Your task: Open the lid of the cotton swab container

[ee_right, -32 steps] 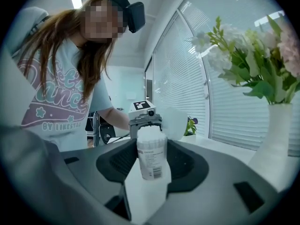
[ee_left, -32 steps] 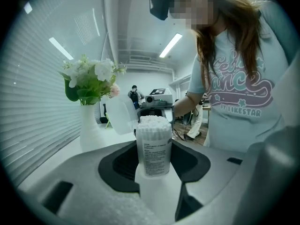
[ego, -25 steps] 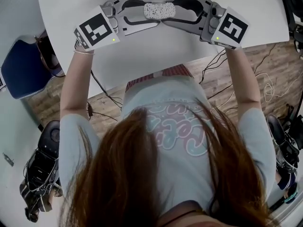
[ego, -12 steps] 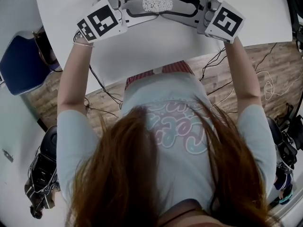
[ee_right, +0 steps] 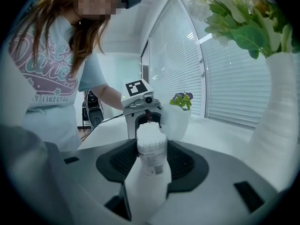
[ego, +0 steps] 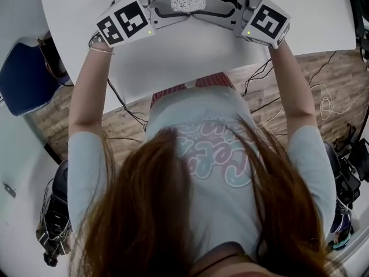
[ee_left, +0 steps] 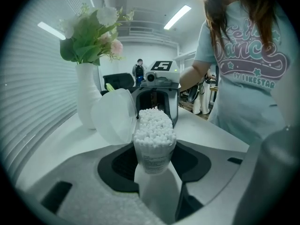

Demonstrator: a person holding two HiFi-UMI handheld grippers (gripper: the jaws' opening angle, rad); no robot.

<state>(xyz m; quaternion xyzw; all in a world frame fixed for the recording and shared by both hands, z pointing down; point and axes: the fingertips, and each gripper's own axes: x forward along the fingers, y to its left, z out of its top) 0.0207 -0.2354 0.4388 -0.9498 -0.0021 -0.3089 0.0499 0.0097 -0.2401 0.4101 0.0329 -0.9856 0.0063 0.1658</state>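
The cotton swab container [ego: 187, 3] is a clear tube packed with white swab heads, standing upright on the white table [ego: 190, 53]. Its translucent lid [ee_left: 114, 115] is flipped open and hangs beside the rim; in the right gripper view the lid [ee_right: 174, 122] is behind the tube to the right. My left gripper [ee_left: 153, 159] is shut on the container [ee_left: 153, 142] from one side. My right gripper [ee_right: 152, 162] is shut on the container [ee_right: 151, 146] from the opposite side. In the head view the left gripper [ego: 180, 6] and right gripper [ego: 197, 6] meet nose to nose around it.
A white vase with flowers [ee_left: 87, 95] stands on the table just past the container; the right gripper view has the vase [ee_right: 277, 125] at its right edge. A small purple-flowered plant [ee_right: 182, 100] sits further along. A blue chair [ego: 26, 77] and floor cables [ego: 326, 105] lie below the table edge.
Both grippers, still closed on the container, have shifted further away from the person across the table. The lid stays open.
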